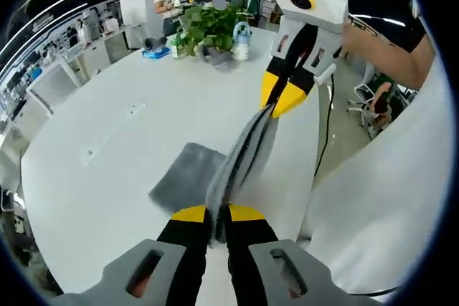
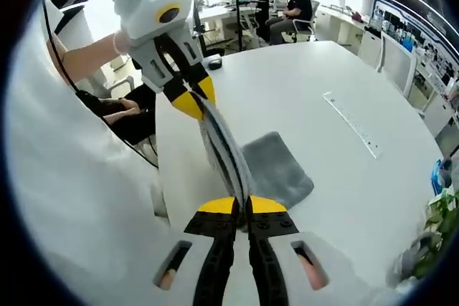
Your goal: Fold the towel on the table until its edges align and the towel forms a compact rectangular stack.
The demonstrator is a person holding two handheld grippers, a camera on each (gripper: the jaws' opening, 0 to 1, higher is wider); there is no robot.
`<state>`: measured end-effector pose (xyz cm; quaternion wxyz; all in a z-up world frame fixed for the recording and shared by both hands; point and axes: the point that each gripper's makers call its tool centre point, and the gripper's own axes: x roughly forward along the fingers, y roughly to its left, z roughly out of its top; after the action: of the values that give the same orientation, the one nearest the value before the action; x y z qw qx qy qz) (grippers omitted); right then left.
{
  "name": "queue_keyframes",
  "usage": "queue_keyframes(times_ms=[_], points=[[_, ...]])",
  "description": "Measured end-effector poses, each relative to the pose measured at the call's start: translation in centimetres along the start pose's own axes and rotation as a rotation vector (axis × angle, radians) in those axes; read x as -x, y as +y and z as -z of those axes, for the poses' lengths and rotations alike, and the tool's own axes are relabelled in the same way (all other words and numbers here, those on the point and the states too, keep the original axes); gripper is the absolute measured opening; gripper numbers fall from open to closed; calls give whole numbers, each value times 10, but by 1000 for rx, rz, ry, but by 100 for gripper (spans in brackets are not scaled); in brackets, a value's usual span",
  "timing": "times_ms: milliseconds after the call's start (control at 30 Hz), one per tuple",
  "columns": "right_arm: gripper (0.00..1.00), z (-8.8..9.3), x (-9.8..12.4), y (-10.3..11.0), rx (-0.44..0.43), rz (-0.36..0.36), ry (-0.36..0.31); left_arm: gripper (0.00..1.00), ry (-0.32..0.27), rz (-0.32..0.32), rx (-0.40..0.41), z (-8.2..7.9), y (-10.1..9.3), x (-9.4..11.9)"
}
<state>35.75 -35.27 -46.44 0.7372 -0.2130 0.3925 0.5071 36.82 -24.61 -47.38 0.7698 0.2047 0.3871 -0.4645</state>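
A grey towel (image 1: 240, 159) hangs stretched between both grippers above a white table (image 1: 129, 134), its lower part lying on the tabletop. My left gripper (image 1: 218, 213) is shut on one end of the towel at the bottom of the left gripper view. The right gripper (image 1: 280, 102) comes in from the upper right there, pinching the other end. In the right gripper view my right gripper (image 2: 242, 206) is shut on the towel (image 2: 276, 166), and the left gripper (image 2: 195, 99) holds the far end at upper left.
Potted plants (image 1: 204, 30) and a spray bottle (image 1: 241, 41) stand at the table's far end. A person in white (image 1: 387, 177) stands close at the table's edge. Seated people (image 2: 290, 5) and desks lie beyond. A long slot (image 2: 351, 123) runs along the tabletop.
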Motion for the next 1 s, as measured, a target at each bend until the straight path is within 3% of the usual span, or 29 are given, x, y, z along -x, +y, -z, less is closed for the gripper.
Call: queue_keyframes(times_ms=[433,1000], points=[[2,9,-35,-51,-32,38,76,9,50,37,62,0,42,-50],[3,36,-97,-95,-139,-20,171,9,164,118,151,32,72,-116]])
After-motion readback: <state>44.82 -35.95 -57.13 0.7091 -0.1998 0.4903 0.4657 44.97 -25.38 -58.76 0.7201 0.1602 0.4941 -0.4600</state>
